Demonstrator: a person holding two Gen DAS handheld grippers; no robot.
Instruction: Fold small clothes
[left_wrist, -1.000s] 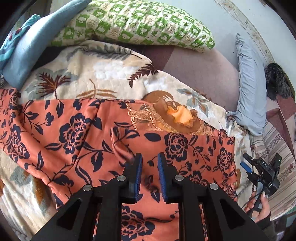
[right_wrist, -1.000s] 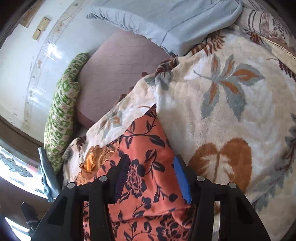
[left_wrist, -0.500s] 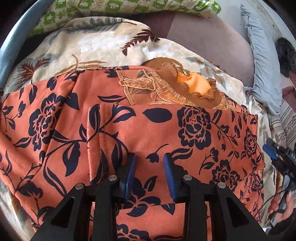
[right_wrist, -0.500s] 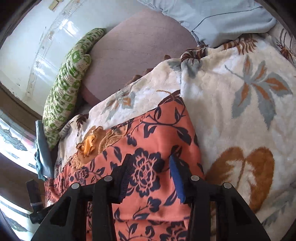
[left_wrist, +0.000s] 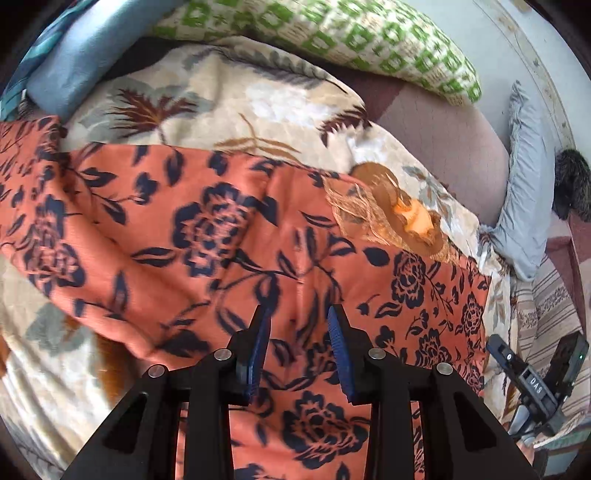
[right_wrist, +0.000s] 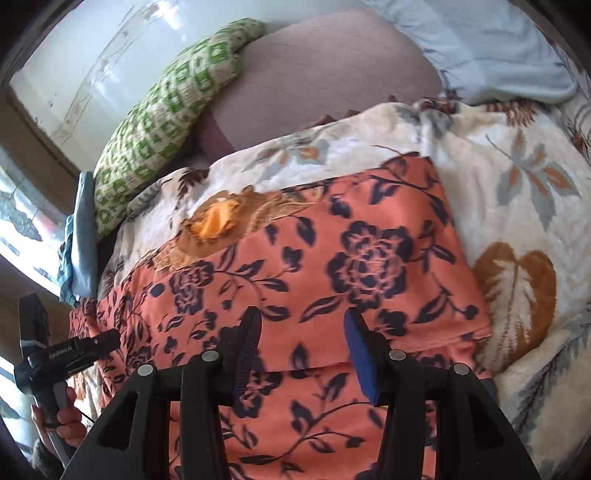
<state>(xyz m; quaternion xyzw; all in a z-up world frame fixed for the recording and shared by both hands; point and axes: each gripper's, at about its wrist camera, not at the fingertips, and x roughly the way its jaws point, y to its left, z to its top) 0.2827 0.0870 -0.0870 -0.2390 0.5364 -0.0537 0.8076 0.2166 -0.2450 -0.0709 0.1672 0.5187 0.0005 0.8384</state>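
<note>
Orange floral garment (left_wrist: 229, 236) spreads across the frame's middle on the leafy blanket (left_wrist: 207, 96). Both tongs, left (left_wrist: 299, 325) and right (right_wrist: 301, 328), angle steeply down over it, having just been opening, gripping nothing.

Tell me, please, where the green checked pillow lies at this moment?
In the right wrist view the green checked pillow lies upper left, against the pale wall, touching the mauve cushion on its right, beyond the floral blanket.
</note>
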